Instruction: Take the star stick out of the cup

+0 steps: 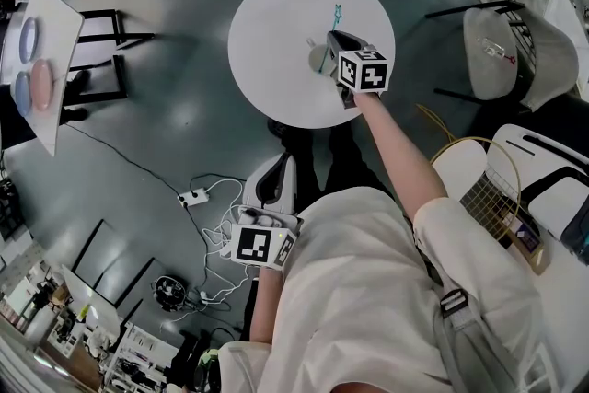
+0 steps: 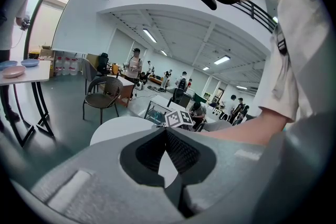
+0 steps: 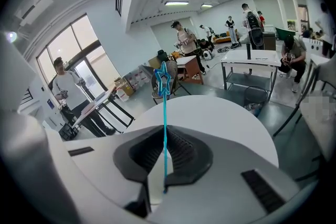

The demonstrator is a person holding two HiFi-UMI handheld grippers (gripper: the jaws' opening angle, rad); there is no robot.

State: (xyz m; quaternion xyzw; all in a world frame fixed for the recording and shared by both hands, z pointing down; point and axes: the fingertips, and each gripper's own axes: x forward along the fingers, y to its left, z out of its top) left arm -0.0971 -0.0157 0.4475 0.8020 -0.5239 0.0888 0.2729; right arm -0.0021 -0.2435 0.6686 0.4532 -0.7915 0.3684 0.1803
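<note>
A thin turquoise star stick [image 3: 164,113] stands upright between my right gripper's [image 3: 164,136] ribbed pads, and the jaws are shut on its shaft. Its star-shaped tip [image 3: 163,79] rises well above the jaws. In the head view the right gripper [image 1: 333,40] reaches over the round white table [image 1: 276,23], with the star stick [image 1: 337,14] poking out beyond it. The cup is mostly hidden by the gripper; only a dim curved edge [image 1: 320,60] shows at its left. My left gripper [image 1: 260,221] hangs low beside the person, jaws shut and empty [image 2: 166,131].
Cables and a power strip [image 1: 193,196] lie on the floor below the table. A side table with plates [image 1: 41,60] stands at the left and a white chair [image 1: 515,60] at the right. Several people and desks fill the hall behind.
</note>
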